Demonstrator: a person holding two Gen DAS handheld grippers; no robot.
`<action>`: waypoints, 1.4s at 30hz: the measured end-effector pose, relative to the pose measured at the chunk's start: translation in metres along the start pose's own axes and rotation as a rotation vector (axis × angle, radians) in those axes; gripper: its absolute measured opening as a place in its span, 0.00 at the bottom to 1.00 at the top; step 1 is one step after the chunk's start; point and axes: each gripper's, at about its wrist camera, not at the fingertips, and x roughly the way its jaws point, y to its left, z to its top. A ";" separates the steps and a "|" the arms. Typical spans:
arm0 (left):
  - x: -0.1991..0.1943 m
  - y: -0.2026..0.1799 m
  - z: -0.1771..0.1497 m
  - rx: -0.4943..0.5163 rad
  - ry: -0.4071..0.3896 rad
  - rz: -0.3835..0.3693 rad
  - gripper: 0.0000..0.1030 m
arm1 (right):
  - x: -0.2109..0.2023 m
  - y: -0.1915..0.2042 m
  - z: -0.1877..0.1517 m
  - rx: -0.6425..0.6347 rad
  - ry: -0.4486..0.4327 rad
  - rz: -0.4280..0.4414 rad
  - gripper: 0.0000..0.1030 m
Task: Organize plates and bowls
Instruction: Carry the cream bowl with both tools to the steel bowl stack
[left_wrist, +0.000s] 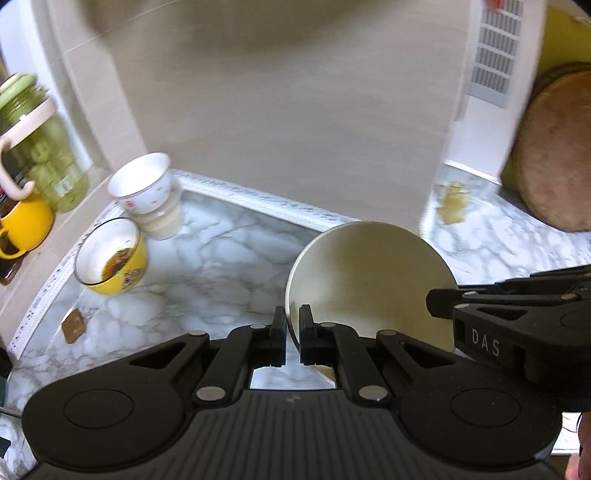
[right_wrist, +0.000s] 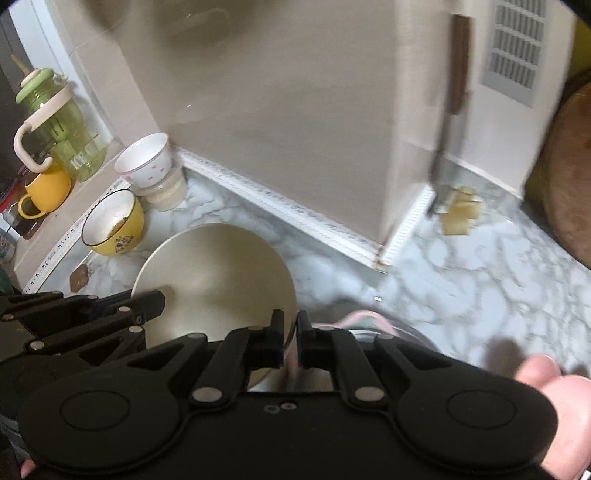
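Entry, current state. Landmark for all positions: the large round cream-coloured bowl (left_wrist: 369, 280).

Largest first. The white-and-grey marble-pattern surface (left_wrist: 207, 266) lies under the bowl; the beige tiled wall column (left_wrist: 280, 110) stands behind it. A round brown wooden board (left_wrist: 554, 155) leans well to the bowl's right. A green glass jar with a cream handle (left_wrist: 40, 147) sits far to its left on a ledge, with a yellow mug (left_wrist: 22, 229) just below the jar.

The bowl itself appears lifted and tilted, its mouth turned toward you; whether any part touches the surface cannot be told.

Smaller ware, left of the bowl and well apart from it: a yellow bowl with a white inside and brown residue (left_wrist: 110, 254), and behind that a white bowl with red marks (left_wrist: 142, 186) stacked on a pale cup.

Your left hand-held gripper (left_wrist: 291, 332) has its jaws closed down onto the bowl's left rim, one finger inside and one outside. Your right hand-held gripper (right_wrist: 290, 332) pinches the opposite rim likewise. Each sits at the near edge, so the bowl spans between the two tools, its rim-to-rim line running left to right.

Judgement: both hands are equally engaged; the yellow bowl lies toward your left hand, so the coming move likely carries the load leftward.
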 end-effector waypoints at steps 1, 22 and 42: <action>-0.002 -0.008 0.000 0.009 0.001 -0.010 0.05 | -0.005 -0.005 -0.003 0.000 -0.004 -0.008 0.07; 0.033 -0.087 -0.025 0.090 0.105 -0.069 0.05 | 0.000 -0.091 -0.058 0.100 0.058 -0.030 0.07; 0.059 -0.094 -0.036 0.094 0.154 -0.027 0.05 | 0.025 -0.096 -0.063 0.046 0.108 -0.022 0.09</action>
